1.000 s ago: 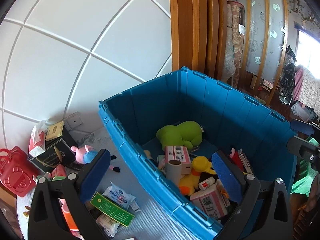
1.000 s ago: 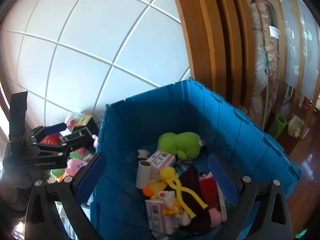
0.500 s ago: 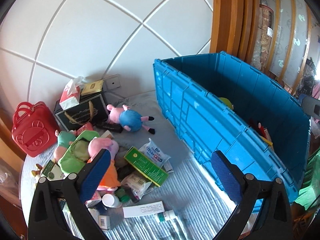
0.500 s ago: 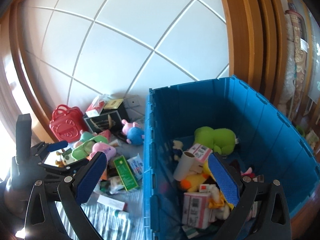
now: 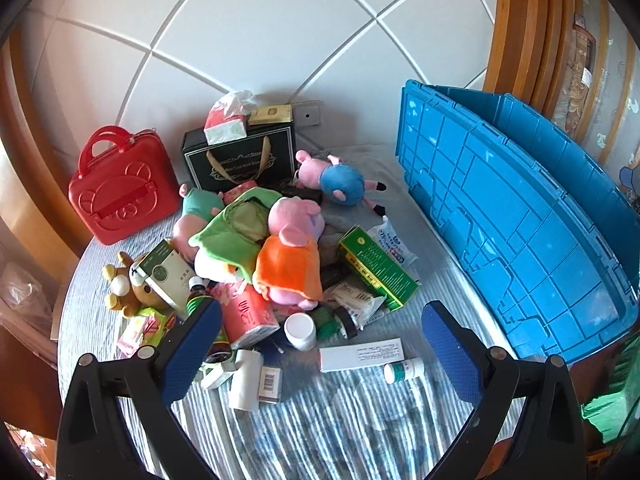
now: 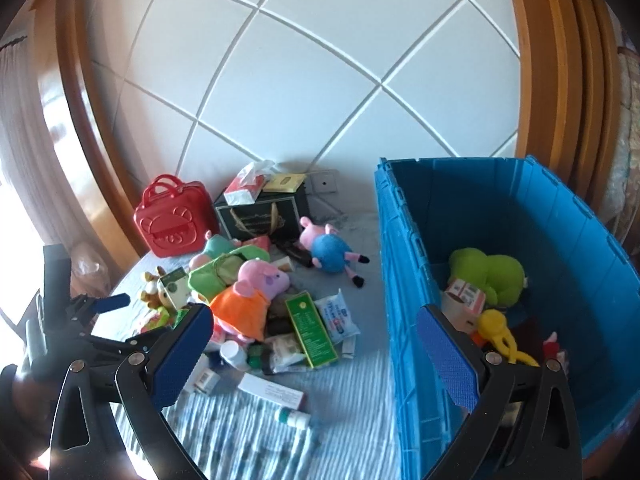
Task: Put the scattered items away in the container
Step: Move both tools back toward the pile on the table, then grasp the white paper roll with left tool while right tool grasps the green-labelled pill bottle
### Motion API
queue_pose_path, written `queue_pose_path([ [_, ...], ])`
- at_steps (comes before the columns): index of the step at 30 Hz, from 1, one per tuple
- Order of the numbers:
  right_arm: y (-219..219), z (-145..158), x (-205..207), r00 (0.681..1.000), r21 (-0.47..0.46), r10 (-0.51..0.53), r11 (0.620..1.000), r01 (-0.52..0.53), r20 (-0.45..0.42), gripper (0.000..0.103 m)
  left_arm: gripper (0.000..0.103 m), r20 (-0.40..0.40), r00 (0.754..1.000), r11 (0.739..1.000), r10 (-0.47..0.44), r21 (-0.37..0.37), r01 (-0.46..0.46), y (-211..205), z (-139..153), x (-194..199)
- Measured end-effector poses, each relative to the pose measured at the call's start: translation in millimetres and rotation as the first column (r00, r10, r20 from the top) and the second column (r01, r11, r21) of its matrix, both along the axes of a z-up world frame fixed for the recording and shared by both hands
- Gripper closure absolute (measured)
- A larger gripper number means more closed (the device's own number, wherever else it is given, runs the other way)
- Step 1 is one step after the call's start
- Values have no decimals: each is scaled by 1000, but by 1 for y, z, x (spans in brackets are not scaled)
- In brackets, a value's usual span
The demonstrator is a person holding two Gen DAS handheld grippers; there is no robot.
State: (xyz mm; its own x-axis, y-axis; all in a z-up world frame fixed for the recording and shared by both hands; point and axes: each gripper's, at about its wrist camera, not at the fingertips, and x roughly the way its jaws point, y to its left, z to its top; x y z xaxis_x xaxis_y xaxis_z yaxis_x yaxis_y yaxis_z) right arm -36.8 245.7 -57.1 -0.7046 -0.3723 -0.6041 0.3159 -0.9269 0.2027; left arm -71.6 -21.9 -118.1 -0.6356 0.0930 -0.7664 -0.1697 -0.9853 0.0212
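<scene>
A blue crate stands on the right of a striped cloth; in the right wrist view it holds a green plush, a yellow duck and boxes. Left of it lies a pile: a pink pig plush in orange, a pig in blue, a green box, a white box and a small bottle. My left gripper hangs open above the pile's near edge. My right gripper is open and empty, straddling the crate's left wall.
A red case and a black gift bag with a tissue pack on top stand against the white tiled wall. A brown bear toy lies at the pile's left. Wooden frames flank the wall. The left gripper's body shows at left.
Both grippers have swung left, away from above the crate's inside, and now face the pile on the cloth. Both stay open and empty.
</scene>
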Motion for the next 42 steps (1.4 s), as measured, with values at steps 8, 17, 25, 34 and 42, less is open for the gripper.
queue_pose_path([
  [8,-45,-33,11,996,30,49,998,-51,69,0,4,84,995,998,56,-20,-55,-58,-44,16],
  [17,-88,-115,15,971,63,83,993,-100,226,0,21,200,976,996,89,-38,-84,-104,-128,29],
  [25,-111,-190,15,933,104,76,987,-119,352,0,34,219,971,995,97,-12,-97,-123,-202,16],
  [34,-129,-241,18,902,132,65,982,-133,427,0,47,242,968,998,59,-18,-57,-126,-259,-10],
  [42,-133,-275,9,882,150,35,981,-120,471,0,49,245,969,999,36,-34,-29,-117,-281,-23],
])
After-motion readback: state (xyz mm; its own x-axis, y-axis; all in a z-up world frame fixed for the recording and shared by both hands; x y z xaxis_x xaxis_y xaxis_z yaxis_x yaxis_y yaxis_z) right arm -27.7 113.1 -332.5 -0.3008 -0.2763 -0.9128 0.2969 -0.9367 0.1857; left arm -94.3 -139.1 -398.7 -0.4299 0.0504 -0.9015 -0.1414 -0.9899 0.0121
